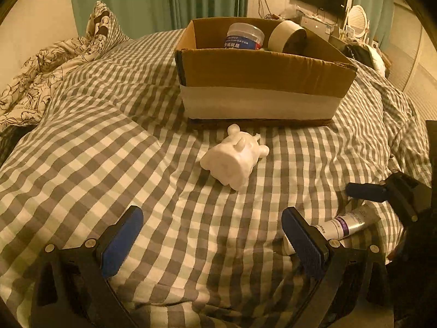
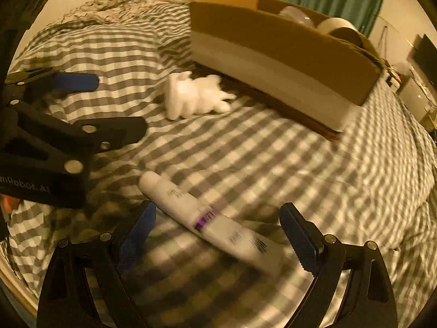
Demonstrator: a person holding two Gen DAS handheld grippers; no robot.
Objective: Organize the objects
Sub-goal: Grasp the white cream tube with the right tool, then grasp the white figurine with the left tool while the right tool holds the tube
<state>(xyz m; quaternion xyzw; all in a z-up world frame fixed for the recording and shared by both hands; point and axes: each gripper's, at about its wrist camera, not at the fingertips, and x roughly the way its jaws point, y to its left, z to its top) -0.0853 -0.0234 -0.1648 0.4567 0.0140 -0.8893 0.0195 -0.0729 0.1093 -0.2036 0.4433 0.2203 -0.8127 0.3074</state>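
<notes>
My right gripper [image 2: 217, 235], jaws wide, straddles a white tube [image 2: 202, 218] mid-bed (left gripper [image 1: 211, 232] wide too); soft bedding could let it roll.

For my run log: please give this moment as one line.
left gripper: open, empty | right gripper: open around tube | figurine: on bed | box: holds jar, tape

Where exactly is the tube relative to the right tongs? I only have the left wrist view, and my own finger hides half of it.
Observer: The tube lies diagonally between the fingers of the right tongs, which are wide open and not clamping it.
Operator: Which way does its cap point?
Observer: The rounded cap end points toward the left tongs. The flat end lies nearer the right tongs' right finger.
</notes>
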